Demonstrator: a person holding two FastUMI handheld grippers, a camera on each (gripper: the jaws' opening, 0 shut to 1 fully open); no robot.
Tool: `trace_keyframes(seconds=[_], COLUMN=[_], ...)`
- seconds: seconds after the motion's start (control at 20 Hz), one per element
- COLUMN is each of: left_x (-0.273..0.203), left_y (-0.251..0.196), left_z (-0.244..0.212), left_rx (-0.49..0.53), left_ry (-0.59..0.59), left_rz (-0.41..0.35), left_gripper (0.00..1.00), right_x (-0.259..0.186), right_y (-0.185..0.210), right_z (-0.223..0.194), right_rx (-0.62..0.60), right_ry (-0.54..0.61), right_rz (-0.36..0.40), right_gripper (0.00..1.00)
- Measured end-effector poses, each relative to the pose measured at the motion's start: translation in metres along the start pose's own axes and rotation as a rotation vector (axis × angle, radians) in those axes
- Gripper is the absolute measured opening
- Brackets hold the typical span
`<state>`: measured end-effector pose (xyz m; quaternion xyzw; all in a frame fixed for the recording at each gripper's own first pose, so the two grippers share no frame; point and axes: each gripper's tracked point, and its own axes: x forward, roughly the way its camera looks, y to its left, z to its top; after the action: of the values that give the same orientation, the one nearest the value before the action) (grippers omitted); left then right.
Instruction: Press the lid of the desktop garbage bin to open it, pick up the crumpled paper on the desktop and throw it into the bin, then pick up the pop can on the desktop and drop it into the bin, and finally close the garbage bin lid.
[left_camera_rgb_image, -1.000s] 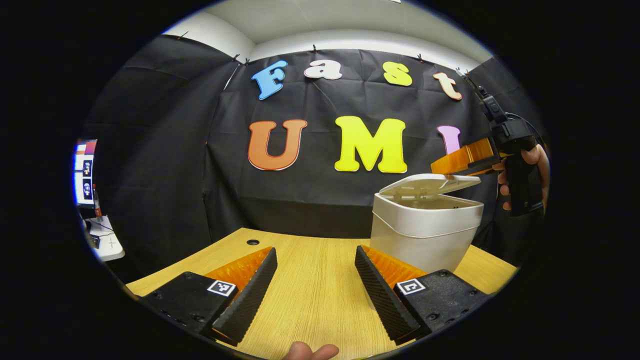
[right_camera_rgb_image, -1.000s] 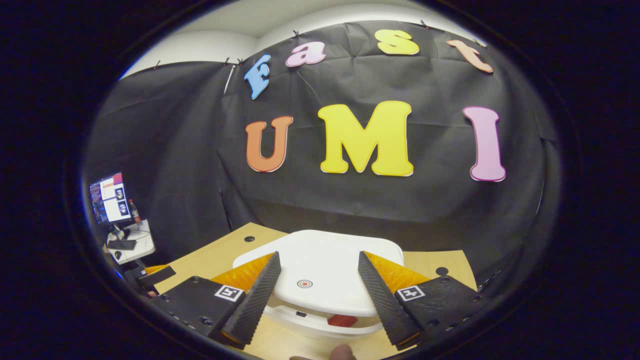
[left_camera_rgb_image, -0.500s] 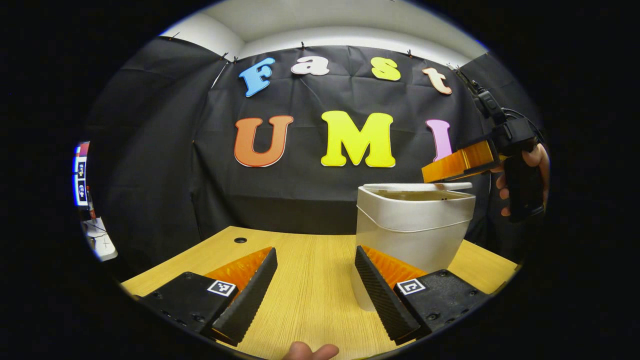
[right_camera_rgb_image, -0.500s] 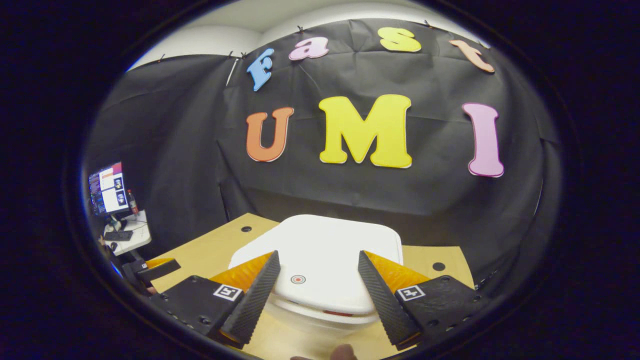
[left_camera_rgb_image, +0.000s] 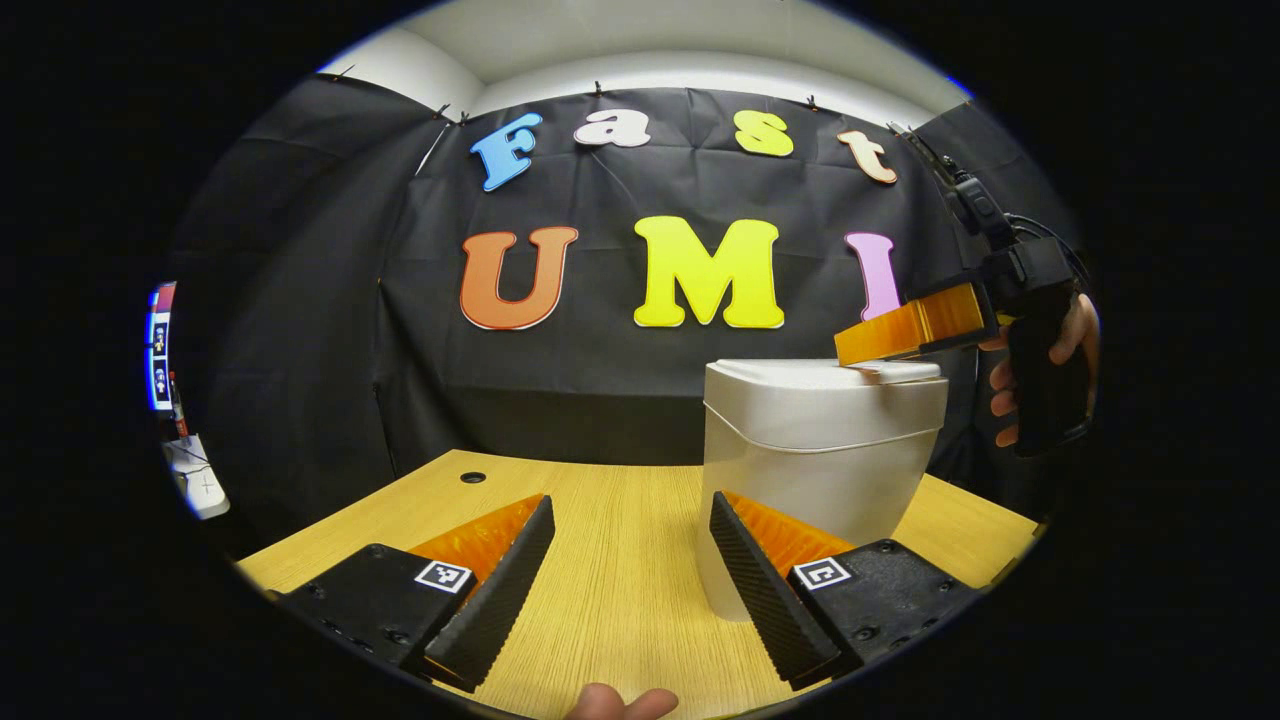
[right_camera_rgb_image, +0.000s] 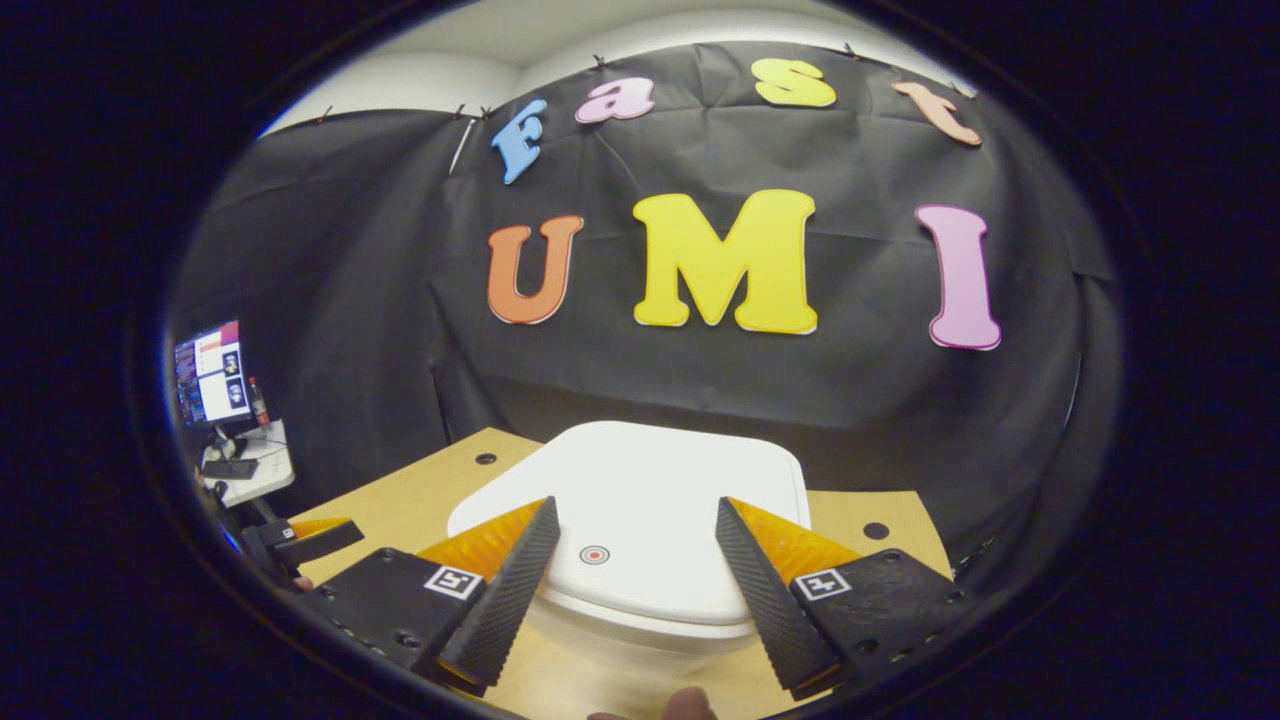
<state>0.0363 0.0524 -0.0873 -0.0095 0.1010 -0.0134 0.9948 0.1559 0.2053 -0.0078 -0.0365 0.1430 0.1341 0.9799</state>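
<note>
Left gripper view. The left gripper (left_camera_rgb_image: 632, 560) is held low over the wooden desktop (left_camera_rgb_image: 620, 590), its fingers spread wide apart with nothing between them. The white garbage bin (left_camera_rgb_image: 815, 470) is stood on the desktop just beyond the right-hand finger, on the right of the scene. Its lid (left_camera_rgb_image: 820, 374) is seen lying flat and closed on the rim. The right gripper (left_camera_rgb_image: 880, 345) is seen farther off at the right, gripped by a hand (left_camera_rgb_image: 1040, 370); its fingertip end is rested on the right part of the lid. A cable hole (left_camera_rgb_image: 473, 477) is noted at the far left of the desktop.

Right gripper view. The right gripper (right_camera_rgb_image: 634, 560) is held directly over the lid (right_camera_rgb_image: 650, 500), fingers wide apart and clamped on nothing. A small red ring mark (right_camera_rgb_image: 594, 553) on the lid is framed between the fingers. The bin's body (right_camera_rgb_image: 640, 640) is glimpsed below the lid's near edge. A monitor (right_camera_rgb_image: 210, 385) is seen far left, outside the booth.
</note>
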Motion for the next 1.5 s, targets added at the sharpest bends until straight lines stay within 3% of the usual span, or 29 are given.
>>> trace_keyframes(seconds=[0.3,0.65,0.95,1.15,1.5], left_x=[0.009,0.017,0.008,-0.002,-0.004], left_y=[-0.006,-0.018,-0.018,-0.020,-0.041], left_z=[-0.008,-0.012,-0.008,0.007,0.025], left_rx=[-0.006,-0.082,-0.072,-0.033,-0.029], left_ry=[-0.011,-0.015,-0.022,-0.050,-0.079], left_rz=[-0.020,-0.065,-0.057,-0.031,-0.018], left_gripper=[1.00,1.00,0.99,1.00,0.98], right_x=[-0.001,-0.002,-0.015,-0.038,-0.096], right_y=[0.000,-0.002,0.002,0.010,-0.043], right_z=[-0.010,-0.015,0.006,0.030,0.017], right_rx=[-0.080,-0.069,-0.078,-0.091,-0.033], right_ry=[-0.043,-0.077,-0.291,-0.401,-0.481], right_rz=[-0.013,-0.041,-0.098,-0.074,-0.162], right_gripper=[1.00,1.00,0.96,0.95,0.95])
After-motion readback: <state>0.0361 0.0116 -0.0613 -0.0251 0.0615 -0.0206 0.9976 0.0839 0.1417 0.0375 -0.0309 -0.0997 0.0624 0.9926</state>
